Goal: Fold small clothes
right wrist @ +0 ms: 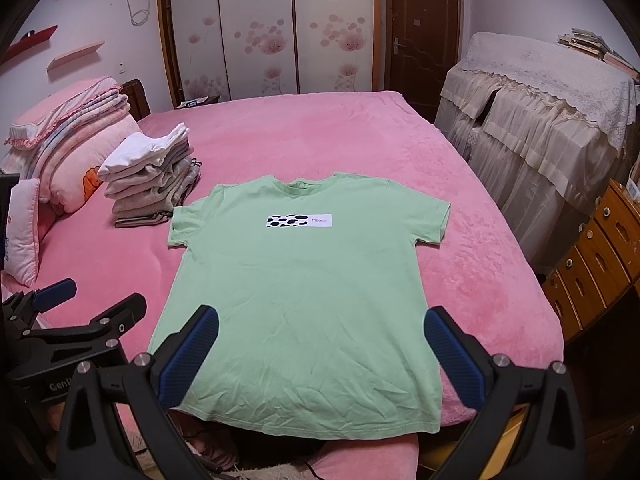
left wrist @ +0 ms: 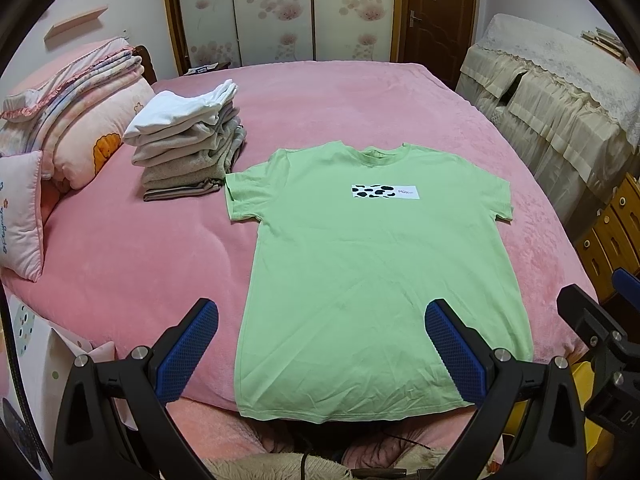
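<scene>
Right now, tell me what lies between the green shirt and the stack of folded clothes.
Nothing: the green shirt's sleeve reaches the folded stack's bottom corner, with only bare pink bedcover beside them. Both wrist views show it.

1. Left gripper (left wrist: 322, 322): chunky matte black plastic frame, kind of A-shaped arms with triangular cutouts.
2. Its fingers (left wrist: 188, 354) have bright blue pads with a fine diamond-grid texture.
3. Shiny round silver screws (left wrist: 140, 353) sit at the pivots.
4. Right gripper (right wrist: 322, 330): same deal, black body, blue textured fingers (right wrist: 454, 354), silver bolt heads.
5. White lettering on the left one's black body reads "GenR…" (right wrist: 60, 386), rest cut off.
</scene>
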The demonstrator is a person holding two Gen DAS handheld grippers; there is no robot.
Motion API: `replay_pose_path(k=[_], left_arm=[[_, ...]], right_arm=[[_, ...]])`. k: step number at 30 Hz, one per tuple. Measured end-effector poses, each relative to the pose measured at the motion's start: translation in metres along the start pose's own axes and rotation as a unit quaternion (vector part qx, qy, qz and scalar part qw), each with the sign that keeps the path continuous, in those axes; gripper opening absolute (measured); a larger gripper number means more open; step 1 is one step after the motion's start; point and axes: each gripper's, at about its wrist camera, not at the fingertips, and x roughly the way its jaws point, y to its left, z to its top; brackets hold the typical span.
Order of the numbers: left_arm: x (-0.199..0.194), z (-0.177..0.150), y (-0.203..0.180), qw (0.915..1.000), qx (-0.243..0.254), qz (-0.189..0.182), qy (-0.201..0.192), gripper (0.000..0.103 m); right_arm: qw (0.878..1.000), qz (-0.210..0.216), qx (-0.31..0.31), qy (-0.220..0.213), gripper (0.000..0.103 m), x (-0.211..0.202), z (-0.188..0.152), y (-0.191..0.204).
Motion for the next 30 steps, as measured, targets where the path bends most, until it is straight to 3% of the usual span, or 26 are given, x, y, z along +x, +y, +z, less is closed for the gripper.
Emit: replay_pose_path(k=[9,16,30], left_arm=[[-0.012,-0.004,-0.004,1.0000,0.005,0.008,-0.001,0.103],[-0.032,0.000,0.005,0.9992,0.005,0.009,-0.037,0.103],[-0.036,0.045,-0.006,0.9936,0.048,-0.031,-0.098,0.103]], right_arm=[[0.999,0.005,0.011,-0.034,0.103,-0.015,0.000,-0.017],[0.999,-0.004,0.019,-0.042,0.103,-0.025,-0.002,-0.030],[0.993,-0.081,0.039,-0.076,0.103,-0.041,0.015,-0.046]])
